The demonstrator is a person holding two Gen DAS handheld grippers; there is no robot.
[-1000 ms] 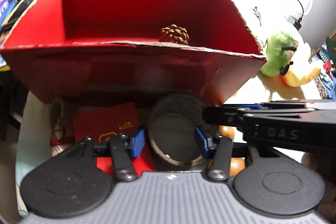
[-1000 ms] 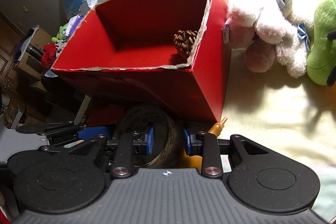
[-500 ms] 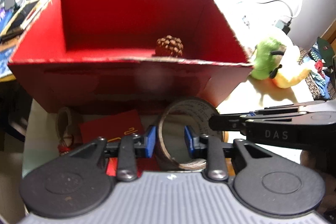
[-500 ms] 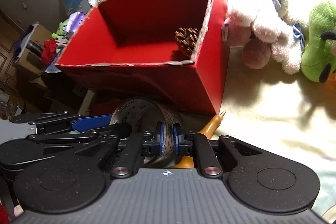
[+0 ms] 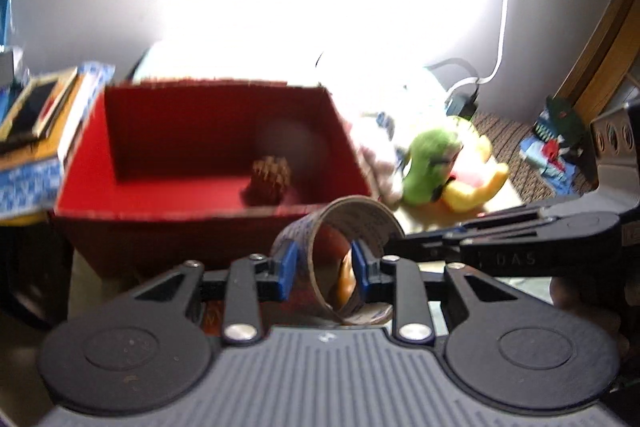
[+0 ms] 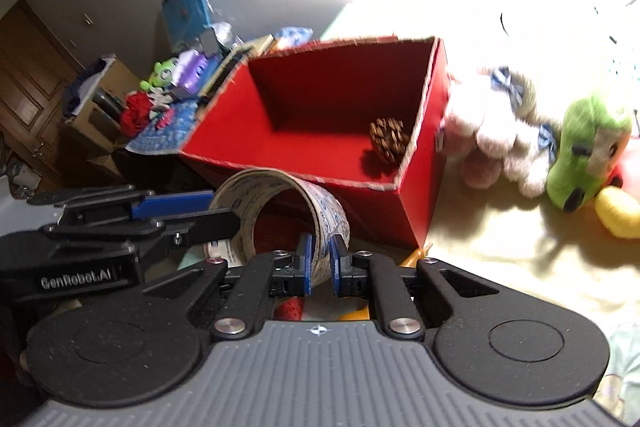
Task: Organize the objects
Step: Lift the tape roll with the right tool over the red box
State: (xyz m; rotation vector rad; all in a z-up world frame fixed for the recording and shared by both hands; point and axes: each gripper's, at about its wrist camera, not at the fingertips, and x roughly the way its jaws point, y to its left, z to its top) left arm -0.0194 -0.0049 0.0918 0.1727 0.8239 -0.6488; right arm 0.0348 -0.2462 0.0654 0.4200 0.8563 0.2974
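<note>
A printed cardboard tape ring (image 5: pixel 360 223) hangs in the air, just in front of the open red box (image 5: pixel 180 215). Both grippers hold it. My left gripper (image 5: pixel 323 265) is shut on its left wall, one blue pad outside and one inside. My right gripper (image 6: pixel 321 263) is shut on the right wall of the ring (image 6: pixel 320 203). In the left wrist view the right gripper's fingers (image 5: pixel 500 247) come in from the right. A pine cone (image 6: pixel 387 139) lies inside the red box (image 6: pixel 420 195), near its right wall.
A green and yellow plush toy (image 6: pixel 584 147) and a pink and white one (image 6: pixel 492 131) lie on the cream cloth right of the box. Stacked books and boxes (image 5: pixel 36 131) stand left of it. An orange object (image 6: pixel 416 255) lies below the ring.
Both grippers closed on the tape ring and lifted it off the surface. The red box now sits lower and farther off in both views, and its floor shows.
</note>
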